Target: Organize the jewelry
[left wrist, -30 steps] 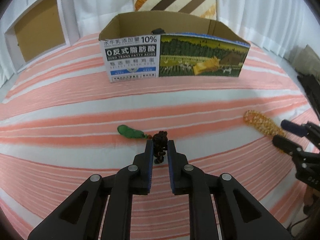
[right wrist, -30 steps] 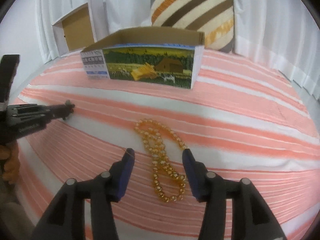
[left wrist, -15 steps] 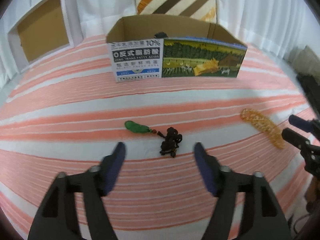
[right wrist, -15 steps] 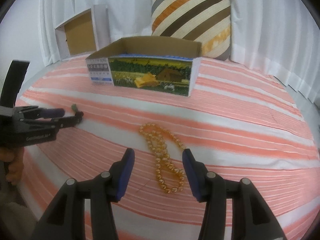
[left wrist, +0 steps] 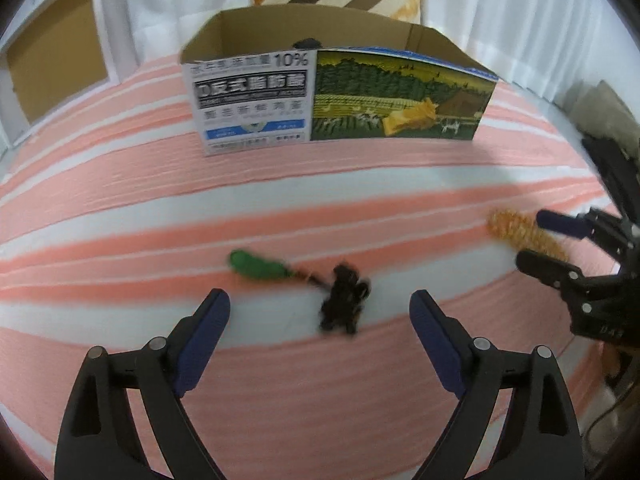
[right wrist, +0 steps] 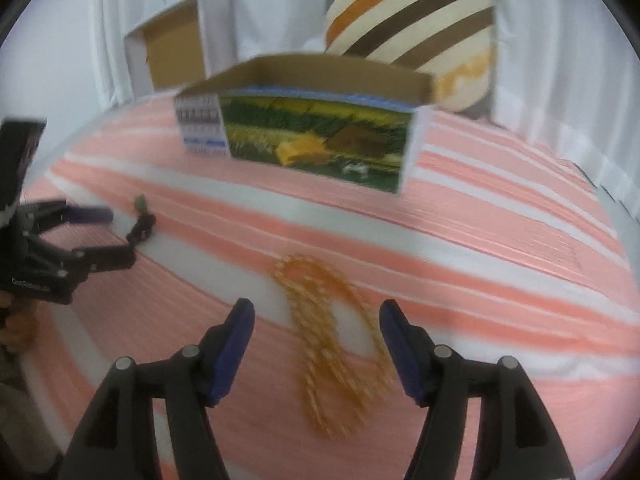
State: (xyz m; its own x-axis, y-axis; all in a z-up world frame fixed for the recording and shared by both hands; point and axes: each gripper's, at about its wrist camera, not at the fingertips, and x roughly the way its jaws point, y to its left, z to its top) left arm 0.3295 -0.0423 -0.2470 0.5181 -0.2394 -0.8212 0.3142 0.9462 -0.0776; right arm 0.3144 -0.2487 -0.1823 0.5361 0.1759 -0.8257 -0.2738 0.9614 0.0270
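You are lining up two pickups, with the cardboard box (left wrist: 336,92) waiting at upper centre. Your right gripper (right wrist: 316,322), jaws just widening, is straddling the amber bead necklace (right wrist: 328,344) without touching. Your left gripper (left wrist: 320,312) is gaping around the dark beaded strand (left wrist: 344,306) (green pendant attached); close next.

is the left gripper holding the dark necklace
No, the left gripper stands open, its pads clear of the dark necklace lying on the bedspread.
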